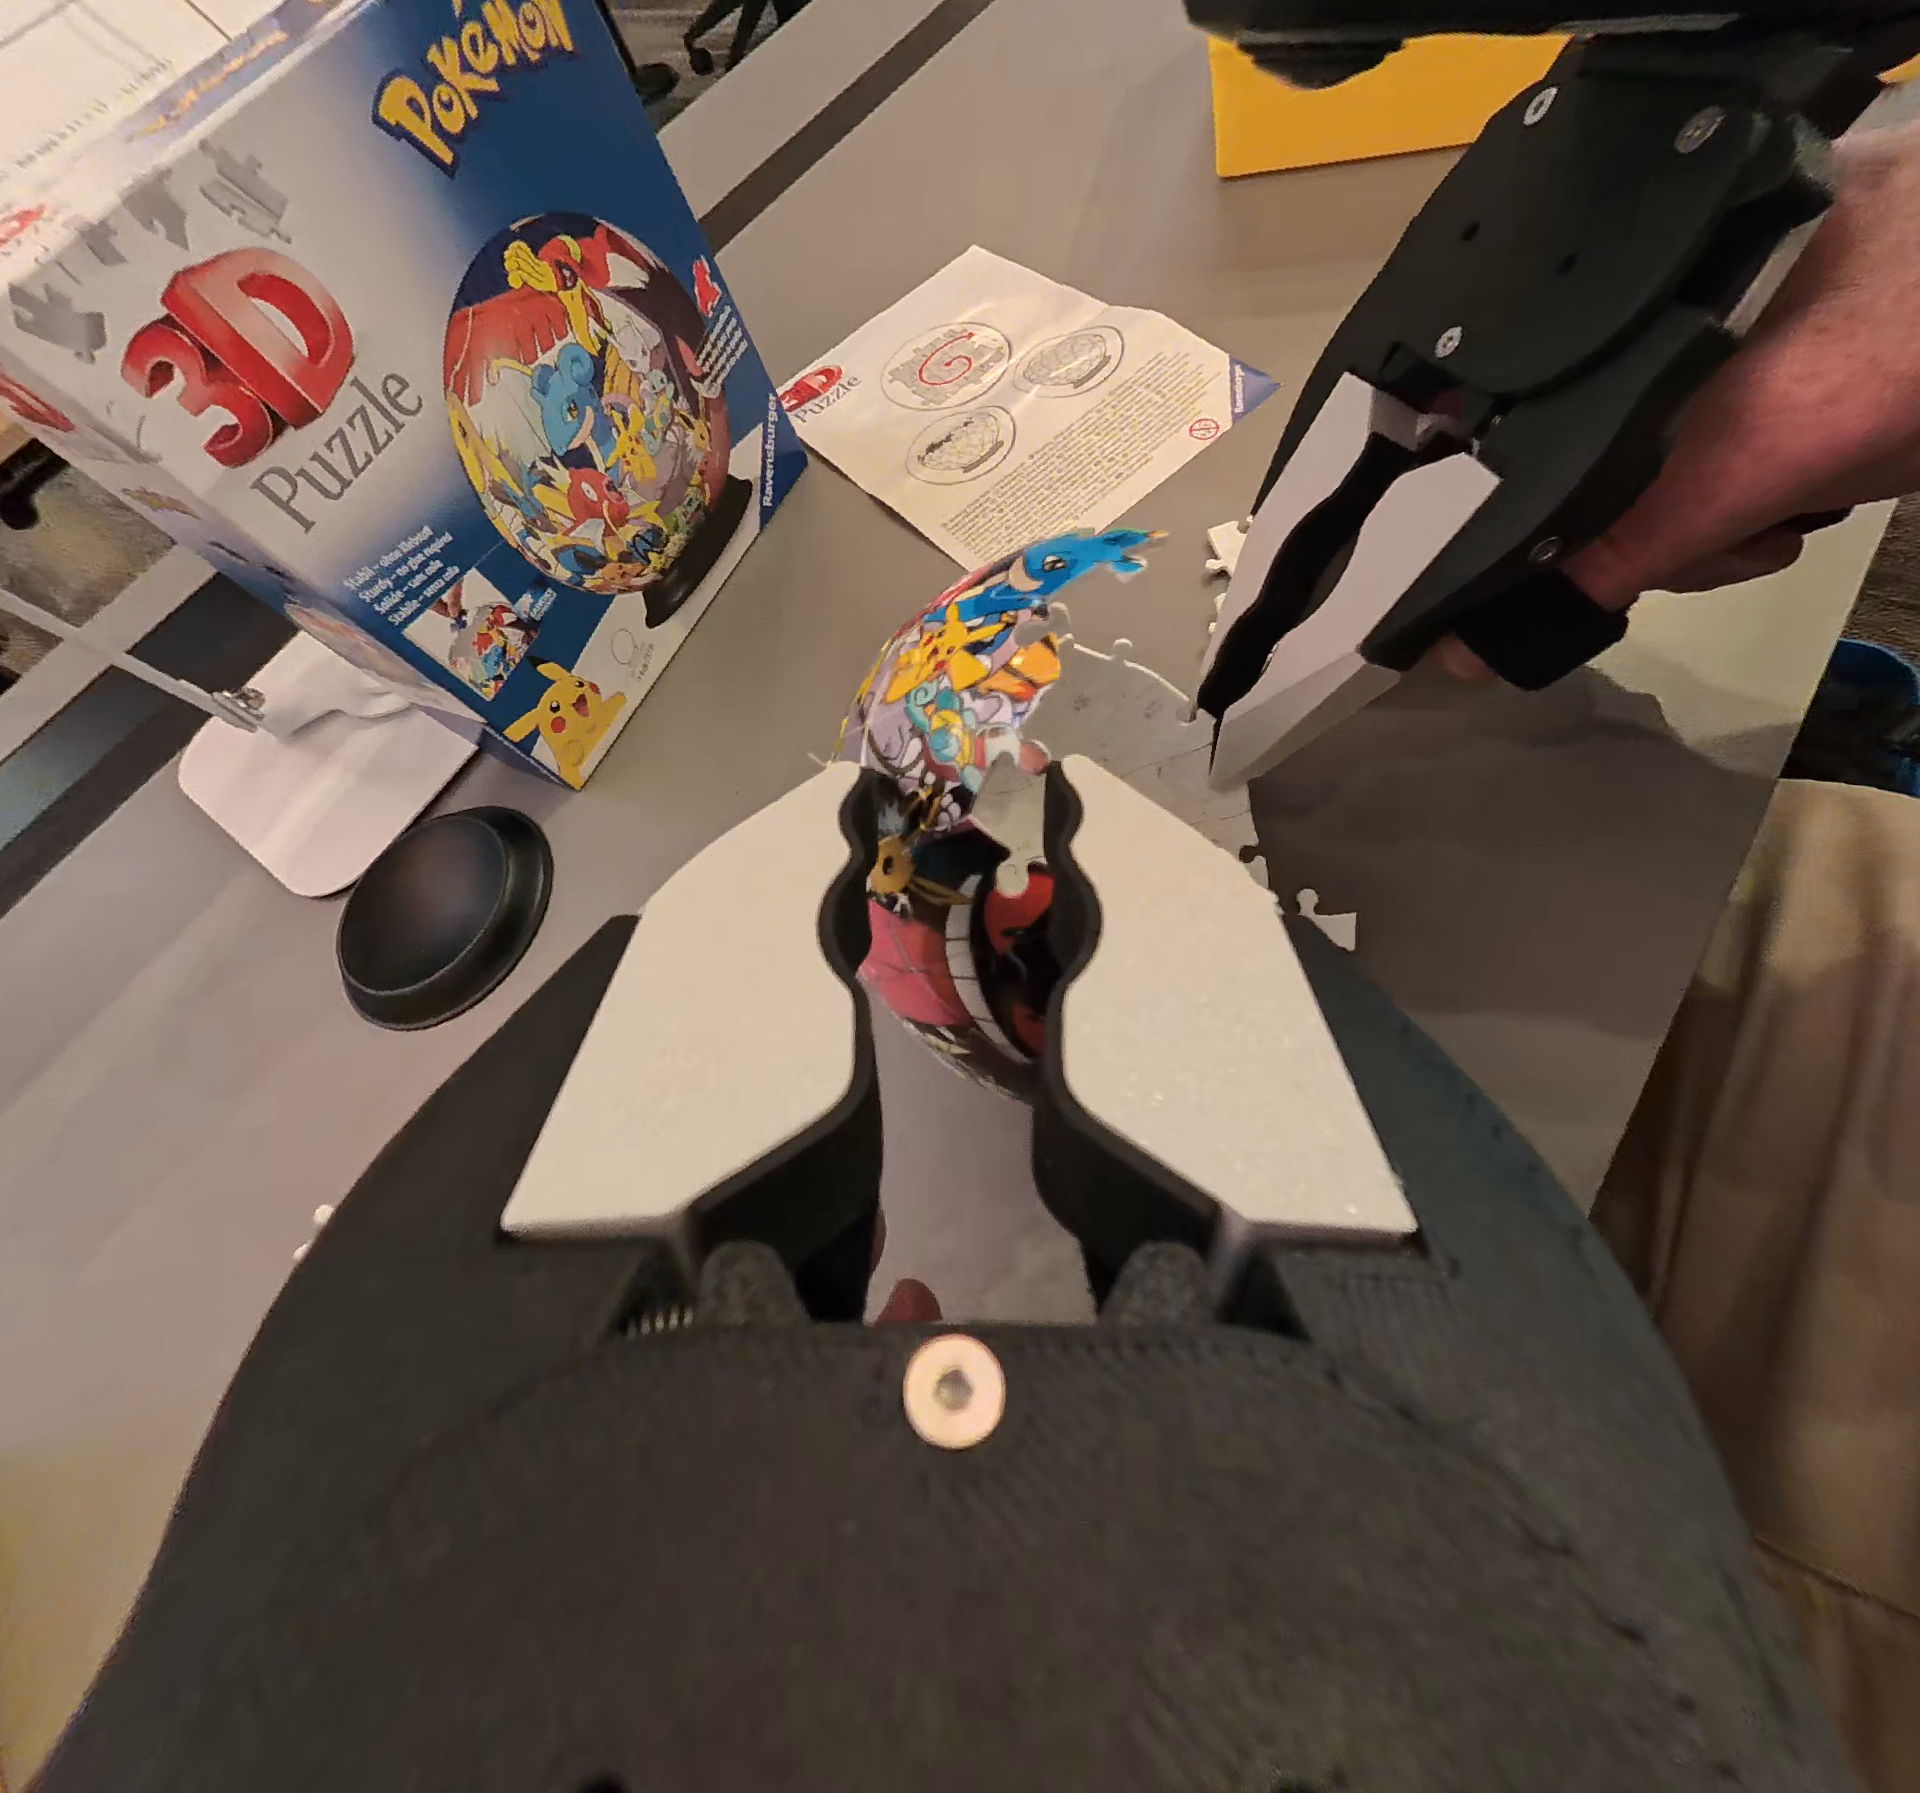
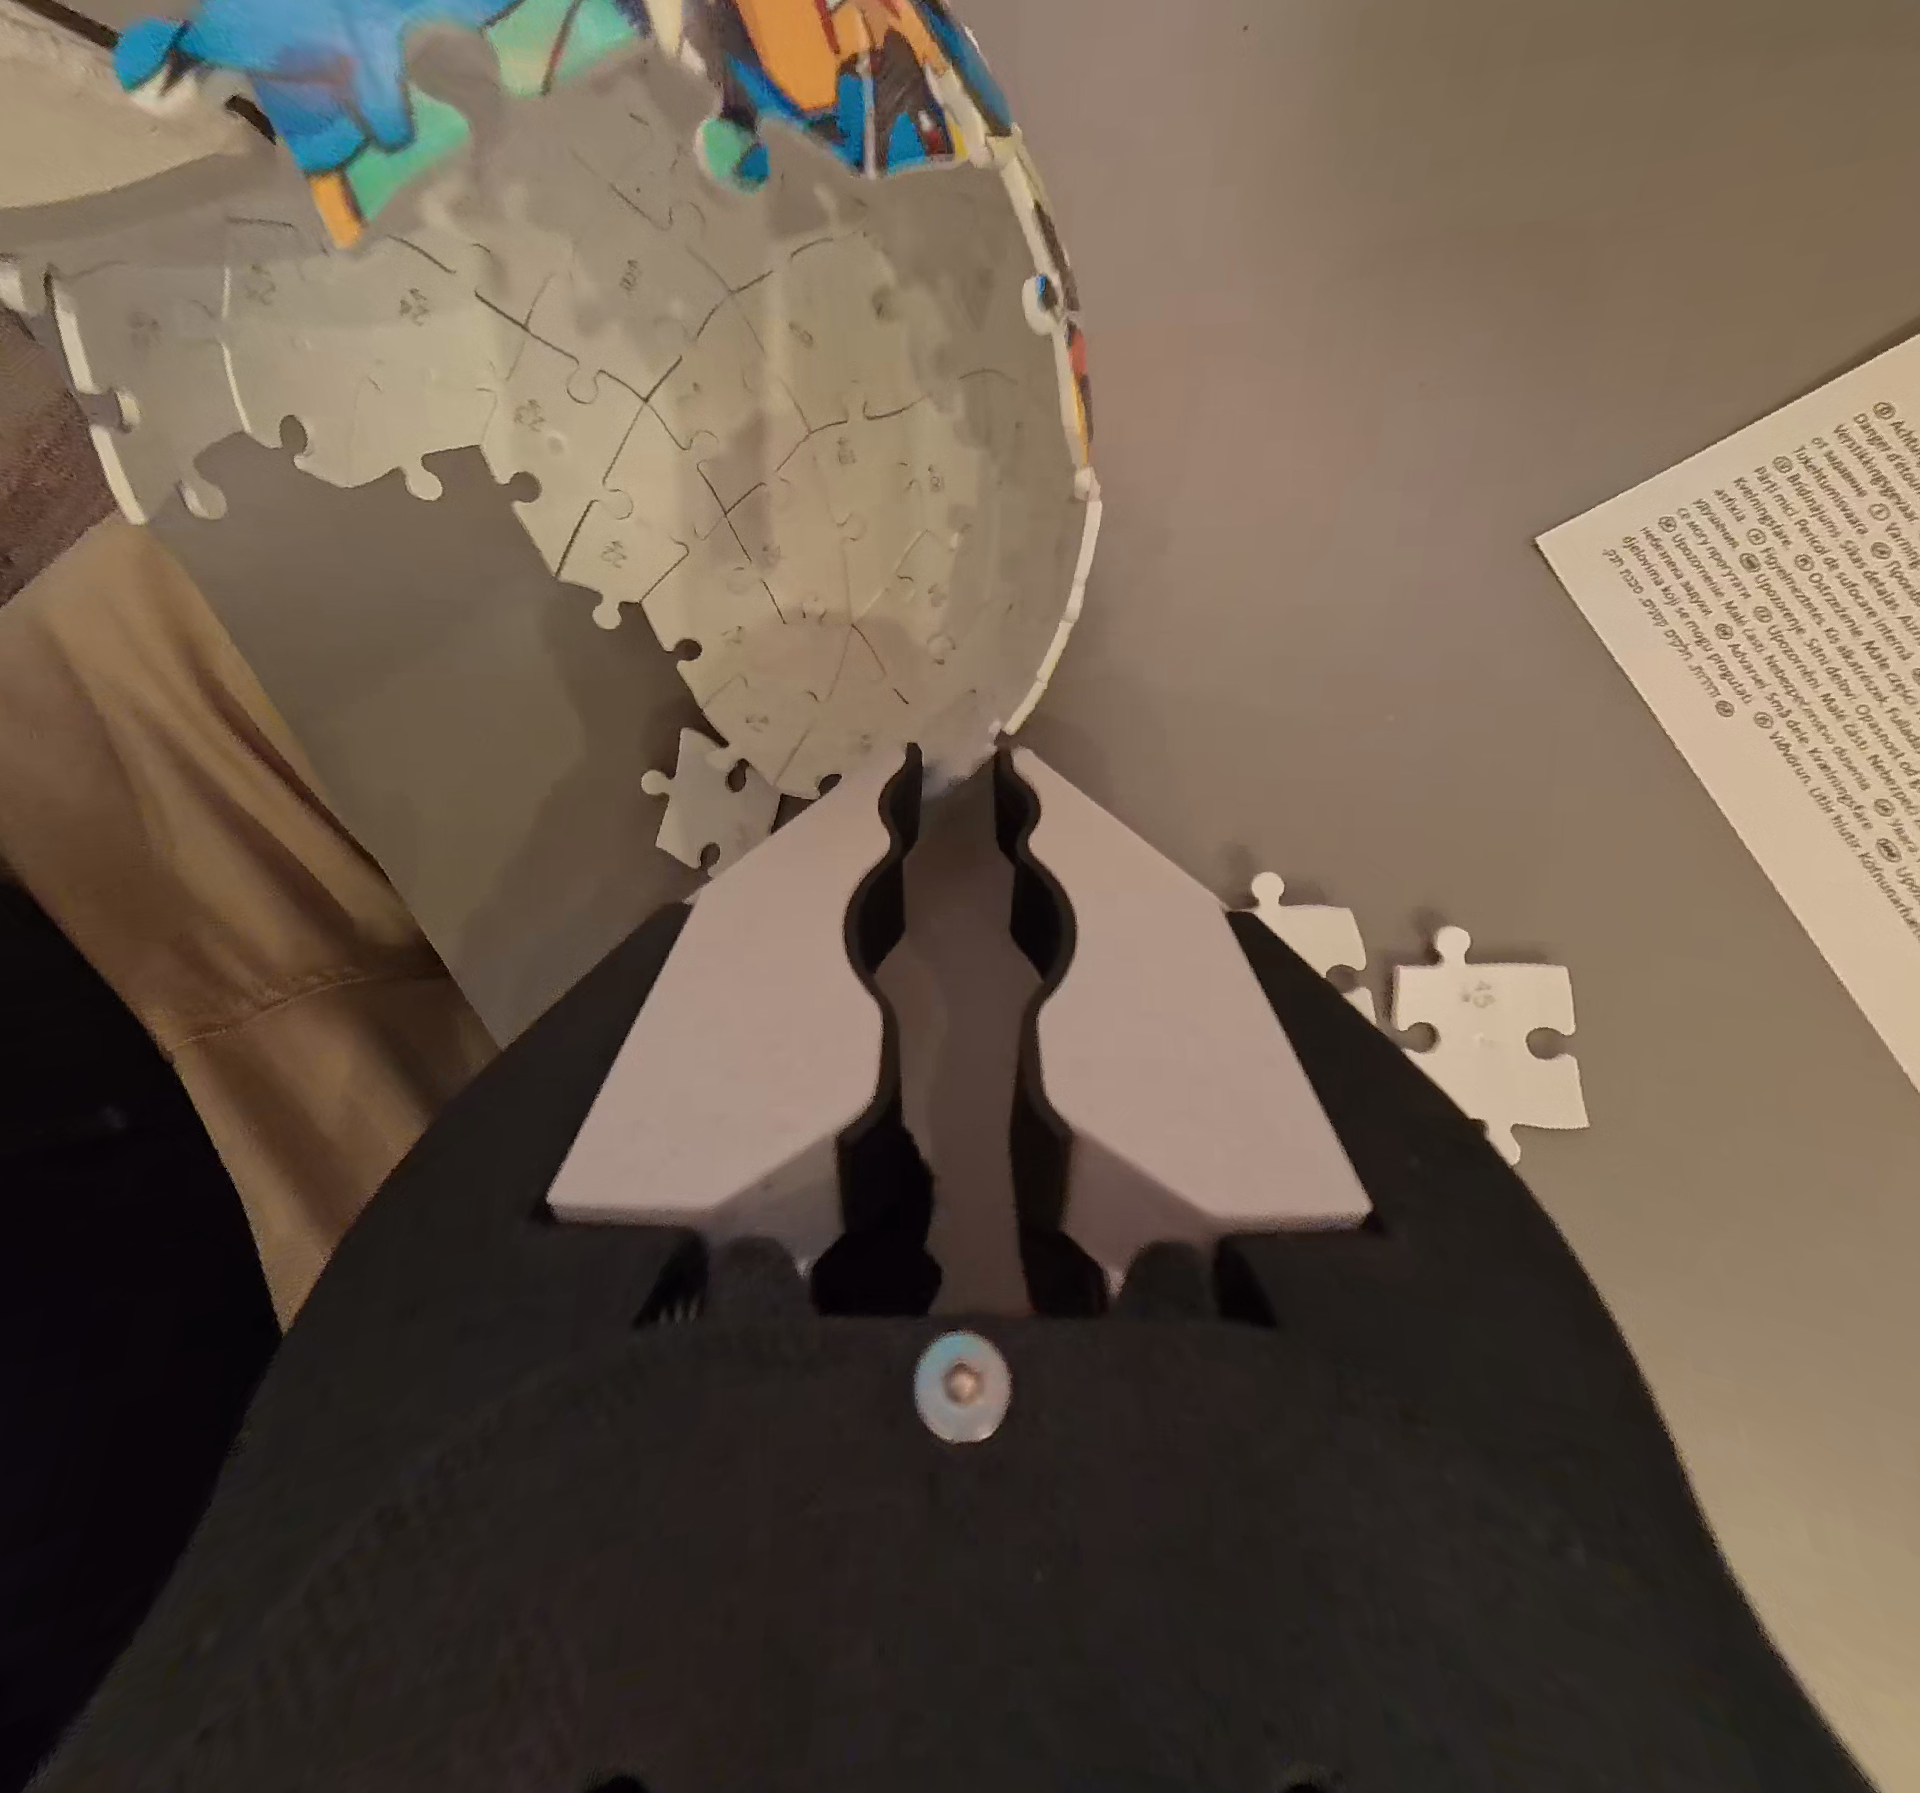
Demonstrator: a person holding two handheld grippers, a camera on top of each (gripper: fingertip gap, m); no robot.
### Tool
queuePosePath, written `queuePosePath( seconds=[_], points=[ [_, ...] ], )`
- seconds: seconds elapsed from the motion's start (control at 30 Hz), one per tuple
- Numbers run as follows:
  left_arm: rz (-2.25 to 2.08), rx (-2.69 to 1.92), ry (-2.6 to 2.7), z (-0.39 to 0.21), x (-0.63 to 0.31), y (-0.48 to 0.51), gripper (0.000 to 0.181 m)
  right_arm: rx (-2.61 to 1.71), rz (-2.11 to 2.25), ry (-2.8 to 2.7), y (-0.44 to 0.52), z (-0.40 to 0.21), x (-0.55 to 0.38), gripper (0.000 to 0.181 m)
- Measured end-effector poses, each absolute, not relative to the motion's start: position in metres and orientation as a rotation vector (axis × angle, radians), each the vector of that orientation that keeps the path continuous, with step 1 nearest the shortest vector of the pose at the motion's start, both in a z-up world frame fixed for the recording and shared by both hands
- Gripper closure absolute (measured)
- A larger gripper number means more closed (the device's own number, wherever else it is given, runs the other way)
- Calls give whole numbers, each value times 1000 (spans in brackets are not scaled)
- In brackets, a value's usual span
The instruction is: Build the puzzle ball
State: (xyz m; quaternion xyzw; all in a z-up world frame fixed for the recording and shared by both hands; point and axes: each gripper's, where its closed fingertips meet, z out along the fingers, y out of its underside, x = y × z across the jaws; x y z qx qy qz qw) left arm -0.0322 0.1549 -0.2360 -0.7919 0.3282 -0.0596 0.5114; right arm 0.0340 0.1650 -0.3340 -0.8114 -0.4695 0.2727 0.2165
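Note:
The partly built puzzle ball [image 1: 966, 673] is a curved shell, colourful outside and white inside. In the left wrist view it stands tilted between my left gripper's fingers; my left gripper [image 1: 954, 787] is shut on its lower part. The right wrist view shows the shell's white numbered inside [image 2: 790, 496]. My right gripper [image 2: 958, 761] has its jaws a narrow gap apart with nothing between them, tips at the shell's lower rim. It also shows in the left wrist view [image 1: 1214, 735], held by a hand. Loose white pieces [image 2: 1486, 1026] lie on the grey table [image 2: 1403, 289] beside it.
The puzzle box [image 1: 416, 341] stands at the back left, with a black round stand [image 1: 447, 912] in front of it. An instruction sheet [image 1: 1029, 393] lies behind the ball and shows in the right wrist view [image 2: 1766, 652]. A yellow box [image 1: 1340, 102] is far right. Beige cloth [image 2: 156, 756] is at the table edge. Across from one pair of fingers to the other is roughly 12 cm.

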Motion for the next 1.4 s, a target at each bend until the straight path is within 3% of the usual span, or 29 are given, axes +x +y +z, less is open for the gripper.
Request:
queuePosePath(
  seconds=[1.4],
  points=[
    [47, -1803, 760, -231, -31, 133, 156, -2176, 568, -1492, 147, -345, 33, 165]
  ],
)
